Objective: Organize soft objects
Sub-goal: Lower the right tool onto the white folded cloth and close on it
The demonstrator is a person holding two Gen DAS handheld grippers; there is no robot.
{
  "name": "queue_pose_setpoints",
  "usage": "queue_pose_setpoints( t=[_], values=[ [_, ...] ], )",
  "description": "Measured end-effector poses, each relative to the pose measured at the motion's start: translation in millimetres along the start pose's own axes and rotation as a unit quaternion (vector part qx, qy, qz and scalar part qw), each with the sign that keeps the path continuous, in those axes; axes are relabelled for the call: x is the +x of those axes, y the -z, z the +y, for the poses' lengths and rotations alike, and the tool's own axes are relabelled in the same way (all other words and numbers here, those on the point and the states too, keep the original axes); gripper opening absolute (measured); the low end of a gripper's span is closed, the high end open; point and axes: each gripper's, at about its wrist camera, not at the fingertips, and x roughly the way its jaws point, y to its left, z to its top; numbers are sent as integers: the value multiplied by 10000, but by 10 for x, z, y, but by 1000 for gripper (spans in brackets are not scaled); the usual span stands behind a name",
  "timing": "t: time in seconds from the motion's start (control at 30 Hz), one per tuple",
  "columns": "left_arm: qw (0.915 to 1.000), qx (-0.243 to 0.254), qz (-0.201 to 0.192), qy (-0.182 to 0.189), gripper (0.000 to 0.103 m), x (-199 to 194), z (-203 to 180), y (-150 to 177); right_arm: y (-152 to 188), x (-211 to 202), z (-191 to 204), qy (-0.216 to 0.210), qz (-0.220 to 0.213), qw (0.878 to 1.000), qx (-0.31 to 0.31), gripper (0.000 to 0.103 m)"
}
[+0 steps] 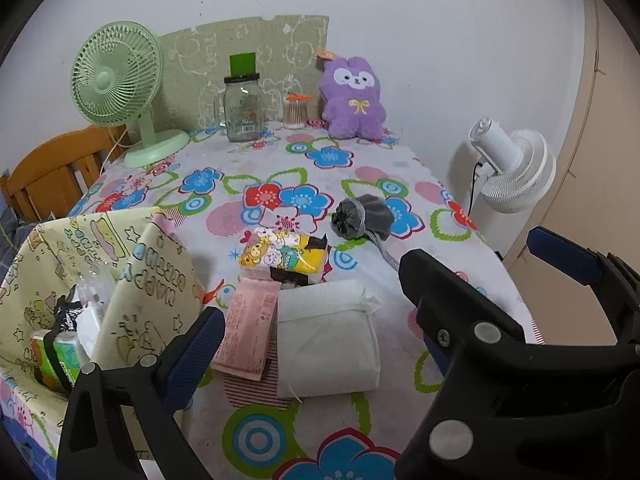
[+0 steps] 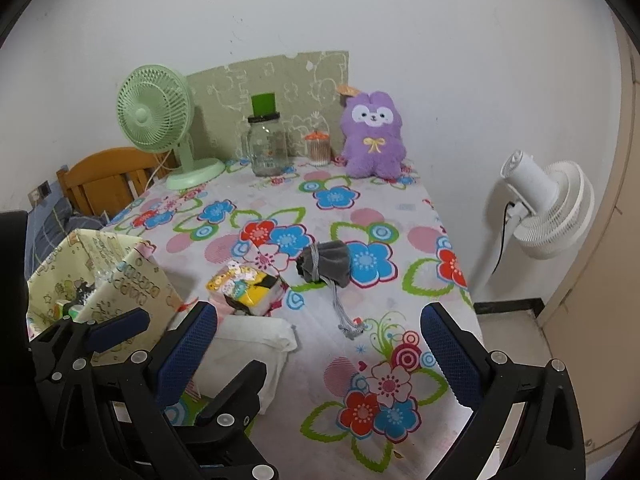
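1. The left gripper (image 1: 316,340) hangs with its jaws spread wide and empty; between them lie the white folded cloth (image 1: 326,340) and the pink packet (image 1: 250,332), touching each other on the flowered surface (image 1: 360,160).
2. Just beyond those jaws sits the yellow tissue pack (image 1: 282,258), with the grey drawstring pouch (image 1: 364,216) further ahead.
3. Left of the left jaw stands the paper-covered box (image 1: 132,280) (items already inside).
4. The right gripper (image 2: 320,356) also has open, empty jaws over bare surface.
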Motion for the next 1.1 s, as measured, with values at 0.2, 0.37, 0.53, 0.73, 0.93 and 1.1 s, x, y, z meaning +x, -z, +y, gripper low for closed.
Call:
queue_pose_setpoints(
  t=[0.2,0.37,0.53,0.73,0.93,1.1],
  values=[
    [9997,73,236,8,94,107,37,73,63,151,26,-85,206,9997,-56,103],
    [9989,192,410,94,92,106,78,201,157,251,144,-249,366,9988,-195,103],
    [9980,413,478,78,90,75,72,308,256,361,252,-431,577,9972,-215,103],
    [9969,291,735,-4,90,196,169,408,339,503,349,-625,844,9937,-394,94],
    [9957,109,922,66,90,314,231,472,420,666,399,-697,1071,9903,-553,84],
    [9949,258,951,210,93,336,198,495,461,798,380,-977,1332,9846,-576,57]
  ],
)
